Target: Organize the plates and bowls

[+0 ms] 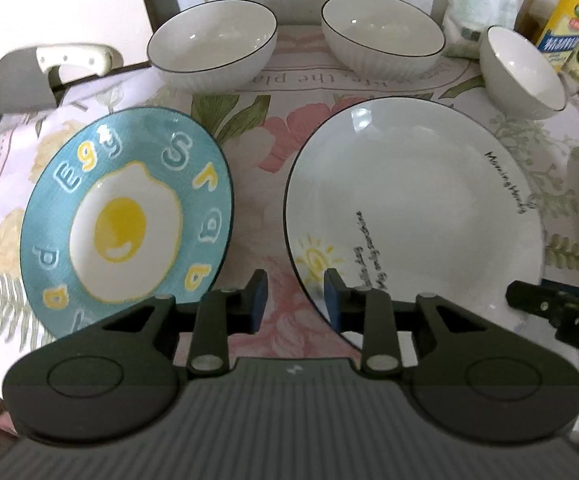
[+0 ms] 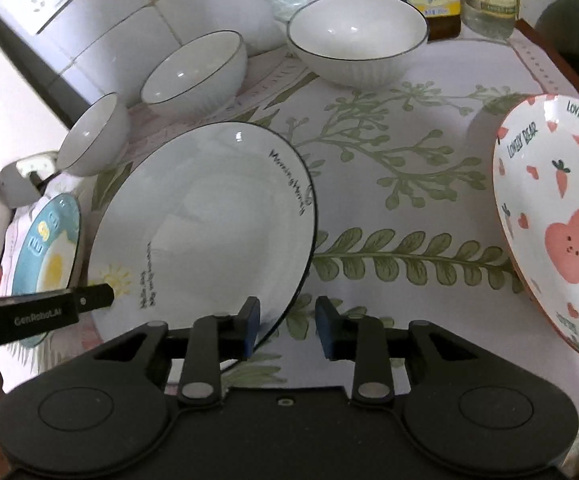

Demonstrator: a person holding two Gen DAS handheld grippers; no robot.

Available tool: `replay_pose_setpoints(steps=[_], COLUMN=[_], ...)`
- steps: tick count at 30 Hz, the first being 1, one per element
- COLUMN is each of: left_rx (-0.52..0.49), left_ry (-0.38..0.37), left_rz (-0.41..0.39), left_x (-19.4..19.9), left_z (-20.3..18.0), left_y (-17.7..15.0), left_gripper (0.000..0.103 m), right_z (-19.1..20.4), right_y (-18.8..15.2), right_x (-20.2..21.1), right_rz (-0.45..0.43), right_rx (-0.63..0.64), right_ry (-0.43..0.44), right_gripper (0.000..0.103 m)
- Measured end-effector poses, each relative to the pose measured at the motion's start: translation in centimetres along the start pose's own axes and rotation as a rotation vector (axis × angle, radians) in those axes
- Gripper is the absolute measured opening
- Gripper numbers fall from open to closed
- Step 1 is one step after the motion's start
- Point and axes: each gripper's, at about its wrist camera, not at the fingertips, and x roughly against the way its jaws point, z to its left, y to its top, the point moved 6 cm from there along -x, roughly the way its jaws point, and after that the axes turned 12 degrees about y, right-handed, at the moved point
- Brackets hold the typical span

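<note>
Hovering over the floral tablecloth (image 2: 429,184), both your grippers point steeply down at the near rim of the big white plate (image 1: 413,216), one to each side of it. Your left gripper (image 1: 295,300) has its jaws partly apart with nothing between them: one finger sits over the plate's left edge, the other over bare cloth in the gap beside the blue egg plate (image 1: 125,216). Your right gripper (image 2: 285,326) is likewise partly open and empty, with the plate's right rim running just inside its left finger; whether that pad touches the rim is hard to tell from this angle.

That straddling looks deliberate: each jaw is lined up to pinch an edge, so a two-handed lift of the white plate seems the step in hand. Three white bowls (image 1: 213,44) stand in a row behind, unstacked, and the pink bear plate (image 2: 557,224) lies well off to the right. Nothing is nested yet, so the sorting is barely begun. The glazed rim is thin and slick, so a shallow bite could slip.
</note>
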Motion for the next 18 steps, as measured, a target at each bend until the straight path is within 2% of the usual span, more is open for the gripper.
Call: replay_pose_setpoints(steps=[5, 7, 8, 9, 11, 18], left_rx=[0.021, 0.027, 0.025, 0.022, 0.013, -0.013], left_ry=[-0.009, -0.014, -0.014, -0.011, -0.002, 0.010], left_rz=[-0.037, -0.043, -0.046, -0.051, -0.066, -0.070], left_x=[2.9, 4.2, 4.8, 5.4, 6.6, 9.7], left_z=[1.2, 1.9, 2.2, 2.5, 3.4, 5.7], left_y=[-0.4, -0.7, -0.8, -0.8, -0.9, -1.0], left_gripper=[0.040, 0.042, 0.043, 0.049, 0.054, 0.071], right_z=[1.8, 2.6, 2.8, 2.9, 3.1, 5.3], right_y=[-0.4, -0.3, -0.2, -0.2, 0.0, 0.3], right_x=[2.4, 3.5, 4.0, 4.4, 5.1, 8.2], right_rz=[-0.015, -0.034, -0.031, -0.020, -0.001, -0.020], right_rx=[0.087, 0.107, 0.092, 0.073, 0.049, 0.069], right_ry=[0.012, 0.040, 0.046, 0.042, 0.045, 0.068], right_gripper=[0.038, 0.045, 0.057, 0.068, 0.069, 0.069])
